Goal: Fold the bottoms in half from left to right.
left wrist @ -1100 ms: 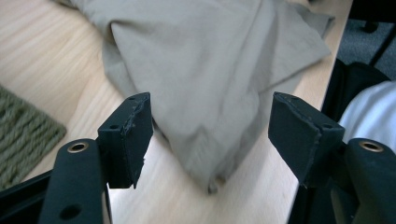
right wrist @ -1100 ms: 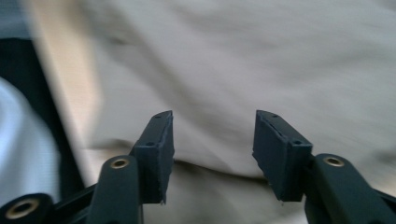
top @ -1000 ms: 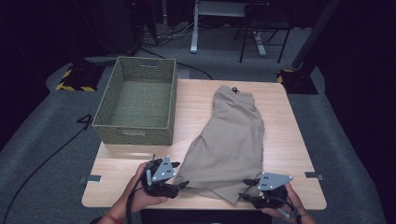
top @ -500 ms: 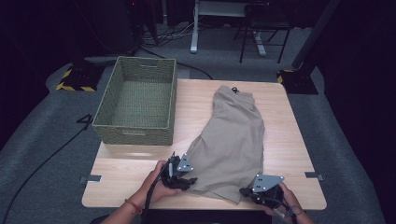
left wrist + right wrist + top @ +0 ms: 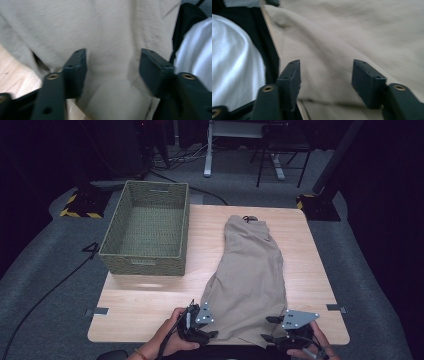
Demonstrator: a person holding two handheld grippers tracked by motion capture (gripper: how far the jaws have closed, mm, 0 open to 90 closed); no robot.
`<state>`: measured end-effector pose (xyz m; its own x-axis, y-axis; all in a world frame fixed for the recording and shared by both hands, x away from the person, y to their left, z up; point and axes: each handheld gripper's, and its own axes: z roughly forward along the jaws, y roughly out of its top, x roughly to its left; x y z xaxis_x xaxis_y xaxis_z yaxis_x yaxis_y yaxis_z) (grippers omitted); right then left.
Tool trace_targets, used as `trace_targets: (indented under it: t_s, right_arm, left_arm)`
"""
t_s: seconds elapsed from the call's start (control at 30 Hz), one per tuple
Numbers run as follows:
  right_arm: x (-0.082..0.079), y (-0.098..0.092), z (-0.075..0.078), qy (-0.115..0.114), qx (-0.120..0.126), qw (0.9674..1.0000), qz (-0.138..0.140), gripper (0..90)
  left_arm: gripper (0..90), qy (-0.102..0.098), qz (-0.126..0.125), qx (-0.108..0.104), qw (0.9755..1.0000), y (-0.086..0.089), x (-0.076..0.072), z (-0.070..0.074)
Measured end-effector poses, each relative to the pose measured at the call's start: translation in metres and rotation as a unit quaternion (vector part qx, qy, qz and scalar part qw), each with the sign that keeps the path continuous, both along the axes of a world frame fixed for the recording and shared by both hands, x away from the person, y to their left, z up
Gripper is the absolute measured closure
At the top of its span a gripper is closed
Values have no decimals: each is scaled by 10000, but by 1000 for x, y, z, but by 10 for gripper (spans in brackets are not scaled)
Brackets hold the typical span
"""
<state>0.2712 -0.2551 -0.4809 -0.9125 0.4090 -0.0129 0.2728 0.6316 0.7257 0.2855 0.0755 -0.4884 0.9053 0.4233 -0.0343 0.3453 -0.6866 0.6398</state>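
A pair of khaki cloth trousers (image 5: 252, 270) is lying lengthwise on the pale wooden table (image 5: 150, 295), its near end reaching the table's near edge, right of a green woven rectangular basket (image 5: 147, 227). The left gripper (image 5: 210, 334) and right gripper (image 5: 267, 338) are hovering at the garment's near left and near right corners. Both sets of jaws have just been opening and are standing spread, cloth lying between them unpinched.

Bare table (image 5: 150, 305) lies open between basket (image 5: 145, 265) and trousers (image 5: 250, 270).
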Motion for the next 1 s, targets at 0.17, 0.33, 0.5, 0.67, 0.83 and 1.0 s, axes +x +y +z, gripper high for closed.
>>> trace_targets:
  t_s: [0.17,0.33,0.5,0.67,0.83,1.0]
  right_arm:
    - [3,9,-13,224,-113,9996,126,603]
    - [3,-2,-11,324,-120,9992,178,899]
    - [-3,-16,3,166,-55,9997,151,900]
    - [-6,-35,19,-107,28,9993,-355,774]
    - [12,-27,12,-268,-154,9953,-913,538]
    - [49,-42,12,-410,-8,9868,-1565,518]
  left_arm:
    - [334,4,117,100,9999,4,11,-2]
    - [330,-71,85,160,9998,1,11,-3]
    - [293,-239,200,-126,9994,4,13,12]
    - [265,-496,244,-184,9983,0,25,25]
    - [299,-422,-52,184,9989,-16,42,8]
    - [298,-189,-170,165,9995,-26,44,-4]
